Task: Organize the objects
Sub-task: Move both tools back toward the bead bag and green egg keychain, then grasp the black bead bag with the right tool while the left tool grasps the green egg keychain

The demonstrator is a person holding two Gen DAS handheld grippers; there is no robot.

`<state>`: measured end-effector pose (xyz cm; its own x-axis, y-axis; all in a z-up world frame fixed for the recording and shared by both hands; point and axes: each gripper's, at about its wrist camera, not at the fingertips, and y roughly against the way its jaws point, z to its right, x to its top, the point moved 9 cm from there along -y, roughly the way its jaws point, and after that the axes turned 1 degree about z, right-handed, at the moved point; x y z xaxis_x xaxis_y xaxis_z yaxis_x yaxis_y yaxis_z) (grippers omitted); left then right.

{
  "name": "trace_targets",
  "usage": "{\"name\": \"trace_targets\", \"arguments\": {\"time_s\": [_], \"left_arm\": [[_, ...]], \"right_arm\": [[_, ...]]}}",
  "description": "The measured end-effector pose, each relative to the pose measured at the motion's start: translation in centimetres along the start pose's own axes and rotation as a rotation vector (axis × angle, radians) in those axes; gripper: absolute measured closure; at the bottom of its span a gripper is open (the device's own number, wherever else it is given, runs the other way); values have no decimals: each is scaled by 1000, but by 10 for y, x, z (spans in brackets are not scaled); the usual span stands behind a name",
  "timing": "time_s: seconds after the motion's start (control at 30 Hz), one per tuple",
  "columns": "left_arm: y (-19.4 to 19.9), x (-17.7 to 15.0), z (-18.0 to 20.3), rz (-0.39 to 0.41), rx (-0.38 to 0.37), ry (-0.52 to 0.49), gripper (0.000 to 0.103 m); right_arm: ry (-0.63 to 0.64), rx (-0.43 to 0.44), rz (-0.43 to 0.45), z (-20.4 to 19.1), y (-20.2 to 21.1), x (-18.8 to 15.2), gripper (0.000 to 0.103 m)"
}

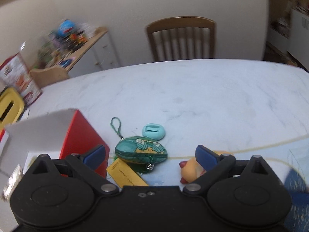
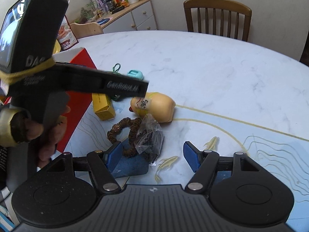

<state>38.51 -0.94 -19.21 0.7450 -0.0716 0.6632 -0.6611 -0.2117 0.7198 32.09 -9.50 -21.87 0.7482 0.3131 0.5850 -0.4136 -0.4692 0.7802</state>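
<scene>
Where it lies beside the red box [image 1: 81, 135], green oval pouch [image 1: 141, 152], owl-patterned, corded.

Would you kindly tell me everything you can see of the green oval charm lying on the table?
The green oval charm looks like padded fabric, teal with two small owl-like figures on a yellow band. A braided green cord loop runs from a metal clasp at its far end, and a small bell hangs at its near edge. It lies flat, overlapping the yellow box, with the mint disc just behind.
</scene>
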Motion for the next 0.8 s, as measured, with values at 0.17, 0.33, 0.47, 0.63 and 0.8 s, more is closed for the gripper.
{"name": "trace_targets", "arguments": {"time_s": [0.17,0.33,0.47,0.63,0.8], "left_arm": [[-14,1,-13,-29,28,93,4],[-33,-2,-22,-87,-10,167,9],[-40,-6,-19,-101,-30,178,10],[-47,-6,-22,-106,-34,193,19],[-49,-4,-24,-101,-32,204,40]], "right_arm": [[21,16,-10,-4,-12,1,37],[12,48,-12,-8,-24,5,42],[-25,68,-30,-6,-36,7,51],[-93,86,-40,1,-44,6,65],[-153,113,-42,6,-43,4,70]]}}
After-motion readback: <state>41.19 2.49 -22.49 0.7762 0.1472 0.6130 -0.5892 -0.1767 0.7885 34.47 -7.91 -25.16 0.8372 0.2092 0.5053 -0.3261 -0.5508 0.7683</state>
